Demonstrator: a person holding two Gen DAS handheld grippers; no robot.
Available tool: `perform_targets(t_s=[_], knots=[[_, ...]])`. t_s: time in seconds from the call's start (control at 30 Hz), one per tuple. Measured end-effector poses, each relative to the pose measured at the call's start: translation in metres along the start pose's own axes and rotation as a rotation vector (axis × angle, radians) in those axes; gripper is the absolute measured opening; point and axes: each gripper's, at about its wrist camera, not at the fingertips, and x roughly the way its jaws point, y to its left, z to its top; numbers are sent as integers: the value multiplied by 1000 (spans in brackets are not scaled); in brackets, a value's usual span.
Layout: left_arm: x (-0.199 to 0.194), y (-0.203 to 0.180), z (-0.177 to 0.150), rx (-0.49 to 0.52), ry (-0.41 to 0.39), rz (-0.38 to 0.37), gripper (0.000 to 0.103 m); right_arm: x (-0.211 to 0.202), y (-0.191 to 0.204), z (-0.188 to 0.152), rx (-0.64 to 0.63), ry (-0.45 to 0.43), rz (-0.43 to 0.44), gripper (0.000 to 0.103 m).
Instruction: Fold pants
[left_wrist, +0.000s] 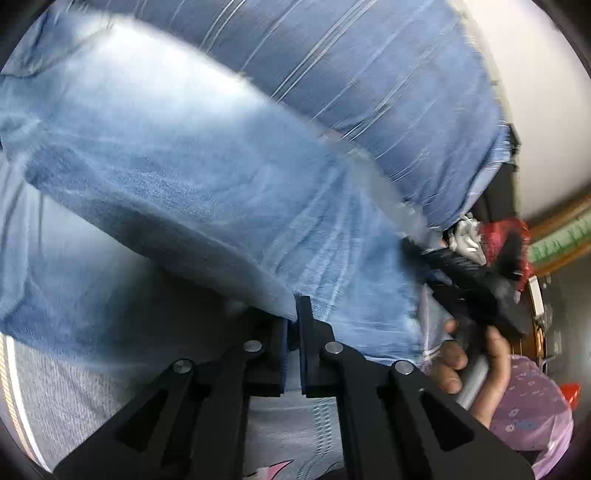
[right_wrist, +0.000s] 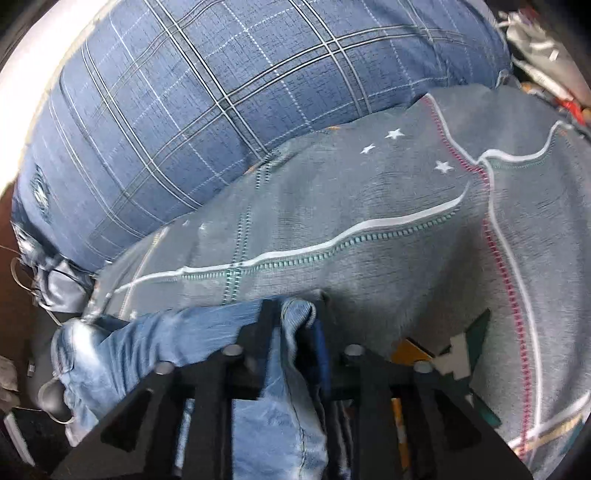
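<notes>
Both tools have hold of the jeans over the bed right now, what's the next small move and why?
Probably carry both tools together toward the plaid pillow and lower the jeans flat on the grey star-print bedsheet. The left tool is shut on a denim edge and the right tool on a bunched hem, with the cloth hanging loose and blurred, so it seems mid-fold, not yet laid.

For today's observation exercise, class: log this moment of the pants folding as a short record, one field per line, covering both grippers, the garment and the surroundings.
garment: light blue jeans, lifted and draped
left gripper: shut on the jeans' edge
right gripper: shut on a bunched fold of the jeans
surface: grey bedsheet with stars and stitched lines
behind: blue plaid pillow
also seen: person's hand on the other gripper's handle
</notes>
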Motion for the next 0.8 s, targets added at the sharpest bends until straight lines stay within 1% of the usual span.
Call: perform_targets(t_s=[0.03, 0.07, 0.1, 0.13, 0.17, 0.23, 0.27, 0.3, 0.33, 0.37, 0.4, 0.43, 0.5, 0.57, 0.6, 0.63, 0.67, 0.7, 0.77, 0.8], knots=[[-2, 2, 0, -7, 8, -12, 13, -8, 2, -1, -3, -27, 12, 39], [-7, 0, 0, 5, 12, -26, 24, -21, 5, -2, -2, -68, 30, 48], [-11, -3, -1, 22, 10, -39, 32, -31, 9, -5, -4, -106, 48, 53], [-18, -8, -2, 46, 4, -59, 41, -43, 14, -8, -15, -140, 74, 60], [-25, -11, -3, 66, 4, -73, 46, -53, 21, -13, -31, -171, 101, 60], [-43, -13, -3, 95, 3, -100, 48, -68, 35, -24, -69, -213, 160, 60], [-54, -14, 0, 105, -12, -122, 49, -74, 43, -31, -99, -219, 206, 60], [-71, -11, 4, 102, -47, -140, 50, -77, 54, -39, -134, -214, 253, 60], [-79, -8, 7, 93, -73, -144, 57, -78, 65, -45, -159, -199, 295, 60], [-95, 2, 13, 71, -123, -142, 63, -76, 75, -54, -178, -169, 343, 60], [-107, 9, 19, 54, -161, -131, 64, -71, 87, -63, -194, -132, 393, 60], [-119, 20, 27, 31, -205, -102, 64, -65, 101, -72, -211, -98, 428, 60], [-144, 57, 41, -36, -273, -8, 65, -55, 125, -86, -245, -35, 465, 61], [-150, 88, 52, -127, -267, 41, 66, -38, 155, -102, -291, 48, 495, 63], [-149, 106, 56, -181, -245, 27, 66, -31, 165, -108, -299, 78, 505, 64], [-149, 122, 58, -237, -225, -3, 66, -20, 179, -117, -298, 125, 521, 66], [-148, 140, 59, -304, -209, -34, 66, -13, 187, -122, -298, 144, 520, 66], [-148, 150, 60, -341, -200, -49, 66, -7, 197, -128, -311, 152, 502, 66], [-151, 167, 62, -392, -190, -65, 66, 2, 224, -141, -413, 157, 426, 68], [-154, 174, 64, -413, -193, -87, 66, 5, 234, -148, -456, 167, 419, 69]])
